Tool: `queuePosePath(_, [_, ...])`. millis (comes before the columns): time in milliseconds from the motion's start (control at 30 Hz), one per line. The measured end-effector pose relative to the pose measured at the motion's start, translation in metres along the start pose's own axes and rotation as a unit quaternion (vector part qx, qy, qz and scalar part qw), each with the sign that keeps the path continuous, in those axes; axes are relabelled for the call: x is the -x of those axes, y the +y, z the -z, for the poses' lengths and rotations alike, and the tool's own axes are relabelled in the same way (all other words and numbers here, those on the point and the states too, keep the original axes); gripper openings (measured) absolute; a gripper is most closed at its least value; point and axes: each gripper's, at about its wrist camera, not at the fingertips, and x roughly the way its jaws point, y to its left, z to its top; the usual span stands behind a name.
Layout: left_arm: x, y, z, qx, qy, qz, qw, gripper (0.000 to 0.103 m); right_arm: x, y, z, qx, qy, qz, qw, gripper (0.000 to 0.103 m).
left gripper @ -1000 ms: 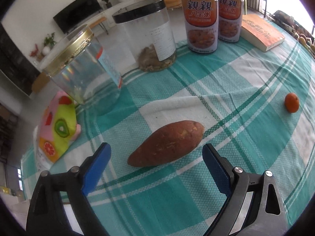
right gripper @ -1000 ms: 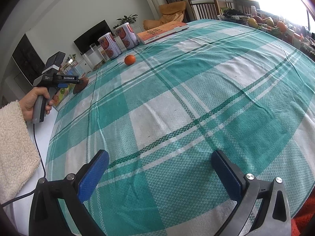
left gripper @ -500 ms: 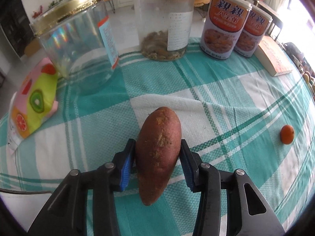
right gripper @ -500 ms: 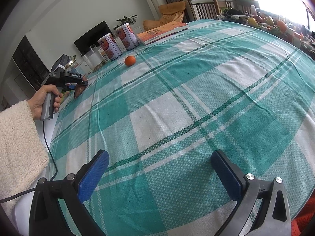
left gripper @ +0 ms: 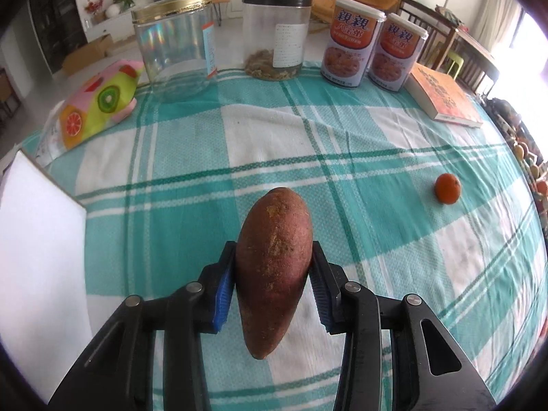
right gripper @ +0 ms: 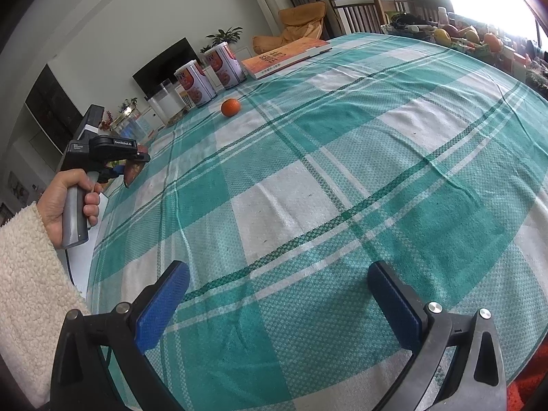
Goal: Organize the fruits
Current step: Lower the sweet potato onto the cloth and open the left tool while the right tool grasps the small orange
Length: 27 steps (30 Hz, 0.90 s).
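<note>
Covering the tabletop, a teal-and-white checked cloth [left gripper: 191, 144] carries all items.

Left gripper [left gripper: 273, 286]: blue pads pressed against both flanks of a sweet potato [left gripper: 273, 274], which is held clear of the cloth near the left edge, long axis along the fingers, tips sticking out front and back.

Right gripper [right gripper: 279, 303]: fingers spread wide, nothing between them, hovering over bare cloth at the near edge.

Far edge, in a row: gold-lidded clear jar [left gripper: 176, 42], black-lidded jar [left gripper: 275, 34] with brown contents at the bottom, two cans [left gripper: 352, 42] touching side by side.

Book [left gripper: 443, 96]: orange cover, lying flat at the far right corner, just beside the cans.

Fruit-print pouch [left gripper: 99, 102]: far left corner, beside the gold-lidded jar.

Orange [left gripper: 447, 188]: on the cloth towards the right edge, well apart from the sweet potato.
</note>
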Motion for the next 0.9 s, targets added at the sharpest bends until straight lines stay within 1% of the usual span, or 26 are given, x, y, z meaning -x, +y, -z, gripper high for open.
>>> queuePosePath(133, [0.035,-0.014,0.046,0.028,-0.011,0.005,0.9995,0.041,0.001,0.003,0.001,0.008,0.000,-0.001,1.000,0.103])
queuePosePath(200, [0.047,-0.031,0.077,0.029,-0.020,0.009,0.9993,0.041,0.003,0.003,0.001,0.012,-0.003,0.000,1.000,0.103])
queuePosePath(267, [0.067,-0.043,0.103,0.034,-0.022,0.022,0.9990,0.041,0.006,0.002,0.002,0.013,-0.006,0.000,1.000,0.103])
queuePosePath(400, [0.058,-0.054,0.146,0.046,-0.017,0.043,0.9979,0.041,0.009,0.000,0.002,0.010,-0.010,0.002,1.000,0.103])
queuePosePath(467, [0.060,-0.056,0.161,0.051,-0.017,0.044,0.9976,0.041,0.009,0.001,0.002,0.011,-0.010,0.004,1.000,0.103])
queuePosePath(567, [0.053,-0.056,0.174,0.050,-0.019,0.039,0.9978,0.042,0.008,0.003,0.003,0.017,-0.009,0.008,1.000,0.103])
queuePosePath(633, [0.051,-0.053,0.180,0.052,-0.030,0.035,0.9976,0.042,0.008,0.005,0.003,0.021,-0.010,0.011,1.000,0.103])
queuePosePath(733, [0.050,-0.051,0.187,0.051,-0.055,0.016,0.9970,0.043,0.007,0.007,0.003,0.027,-0.010,0.017,0.999,0.103])
queuePosePath(767, [0.049,-0.050,0.189,0.051,-0.063,0.010,0.9966,0.046,0.006,0.007,0.004,0.028,-0.010,0.019,0.999,0.103])
queuePosePath(833, [0.047,-0.049,0.191,0.044,-0.080,0.002,0.9958,0.062,0.005,0.007,0.004,0.028,-0.009,0.022,0.999,0.103])
queuePosePath(867, [0.046,-0.050,0.191,0.039,-0.088,-0.007,0.9953,0.077,0.006,0.007,0.004,0.028,-0.009,0.023,0.999,0.103])
queuePosePath(900, [0.046,-0.050,0.193,0.034,-0.097,-0.017,0.9946,0.083,0.007,0.006,0.004,0.027,-0.011,0.023,0.999,0.103])
